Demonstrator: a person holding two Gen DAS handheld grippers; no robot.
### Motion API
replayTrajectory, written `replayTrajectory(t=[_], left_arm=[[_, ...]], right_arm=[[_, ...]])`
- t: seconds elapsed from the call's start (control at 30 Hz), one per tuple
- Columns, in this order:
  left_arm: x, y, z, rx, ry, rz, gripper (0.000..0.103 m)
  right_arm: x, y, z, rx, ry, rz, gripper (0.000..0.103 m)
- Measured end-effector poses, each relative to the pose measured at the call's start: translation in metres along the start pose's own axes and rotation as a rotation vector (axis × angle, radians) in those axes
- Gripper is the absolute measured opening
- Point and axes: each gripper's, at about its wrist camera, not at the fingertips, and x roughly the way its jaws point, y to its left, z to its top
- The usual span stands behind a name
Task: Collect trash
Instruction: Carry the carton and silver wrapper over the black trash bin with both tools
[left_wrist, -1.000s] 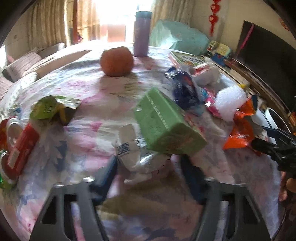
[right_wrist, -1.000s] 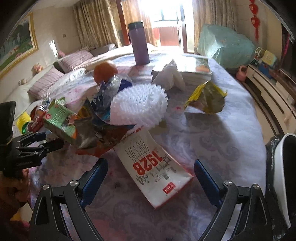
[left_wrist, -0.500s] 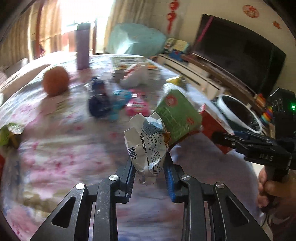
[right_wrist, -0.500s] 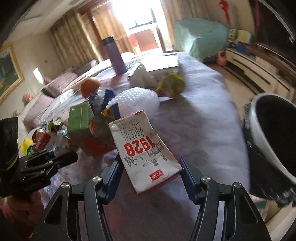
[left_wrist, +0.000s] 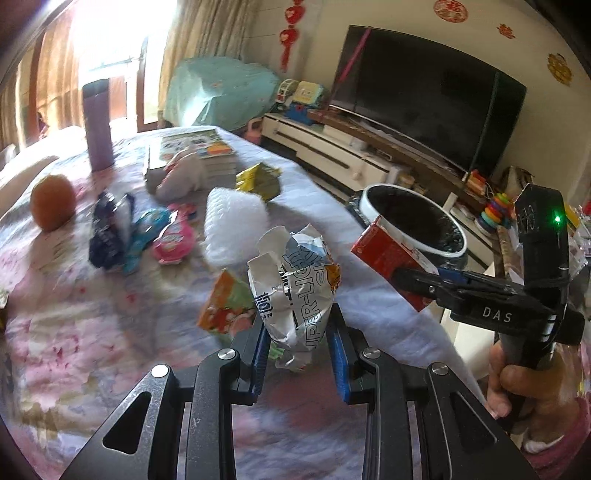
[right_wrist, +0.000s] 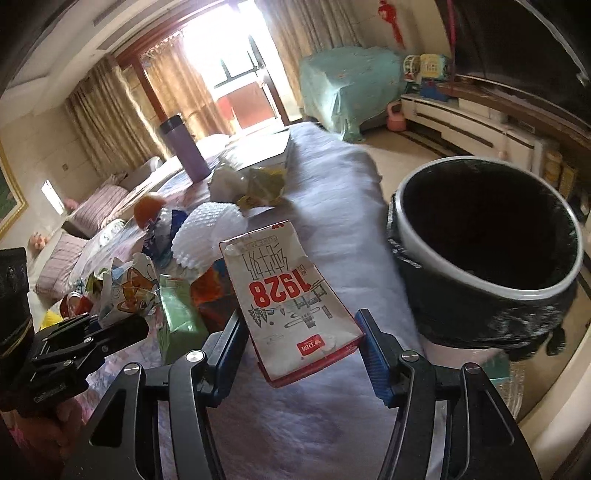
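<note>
Both pieces have lifted off the table: my left claw (left_wrist: 297, 354) pinches the crumpled white printed wrapper (left_wrist: 295, 284), my right claw (right_wrist: 301, 345) the flat red-and-white carton (right_wrist: 290, 295), beside the black-lined white bin (right_wrist: 487, 236).

Ahead of my right gripper (right_wrist: 301, 354), bin (right_wrist: 491, 291) mouth gapes unobstructed beside table edge. Bare cloth (right_wrist: 332, 206) lane runs alongside. Left of it, white foam net (right_wrist: 207, 232) and wrappers crowd passage.
</note>
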Motion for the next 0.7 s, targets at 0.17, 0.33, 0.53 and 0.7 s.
replayTrajectory(t=[0.17, 0.33, 0.53, 0.7], left_arm=[[0.012, -0.012, 0.008, 0.028, -0.005, -0.026, 0.028], [0.025, -0.023, 0.012, 0.051, 0.005, -0.046, 0.028], [0.039, -0.036, 0.02, 0.079, 0.018, -0.062, 0.029], [0.053, -0.051, 0.027, 0.091, 0.028, -0.069, 0.029]], right_arm=[[-0.011, -0.01, 0.001, 0.016, -0.023, -0.023, 0.059], [-0.022, -0.023, 0.0, 0.035, -0.037, -0.048, 0.059], [-0.032, -0.039, 0.002, 0.06, -0.053, -0.077, 0.059], [-0.041, -0.051, 0.004, 0.075, -0.067, -0.103, 0.059]])
